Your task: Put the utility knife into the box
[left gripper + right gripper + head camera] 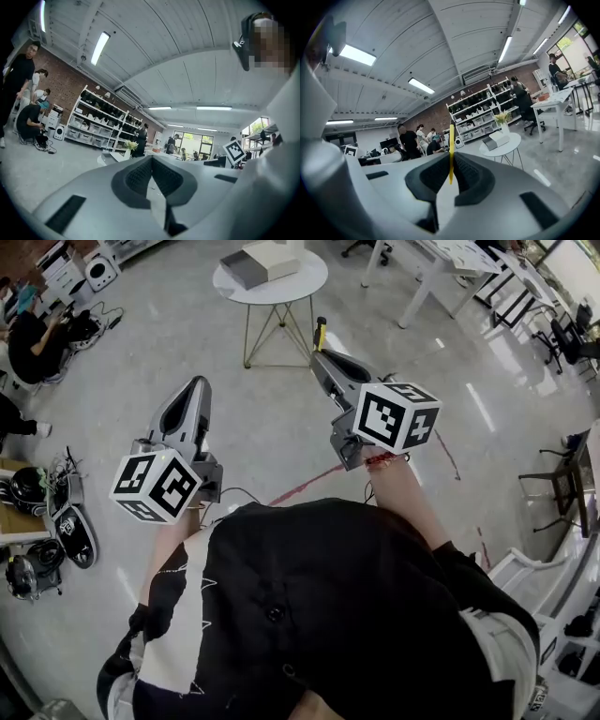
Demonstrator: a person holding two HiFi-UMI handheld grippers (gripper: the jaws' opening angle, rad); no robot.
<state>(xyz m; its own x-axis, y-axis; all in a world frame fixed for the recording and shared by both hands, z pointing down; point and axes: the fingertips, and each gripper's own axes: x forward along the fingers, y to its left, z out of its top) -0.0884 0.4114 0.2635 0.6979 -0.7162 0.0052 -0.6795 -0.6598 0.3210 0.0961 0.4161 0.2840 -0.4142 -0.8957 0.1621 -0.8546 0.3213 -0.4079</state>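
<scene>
No word, number or brand name can be read in any view. The only sign-like marks are black-and-white square patterns without letters. They stand on the faces of one marker cube (157, 486) at the lower left of the head view and of a second marker cube (397, 415) right of centre. Another marker square (235, 151) shows small at the right of the left gripper view.
</scene>
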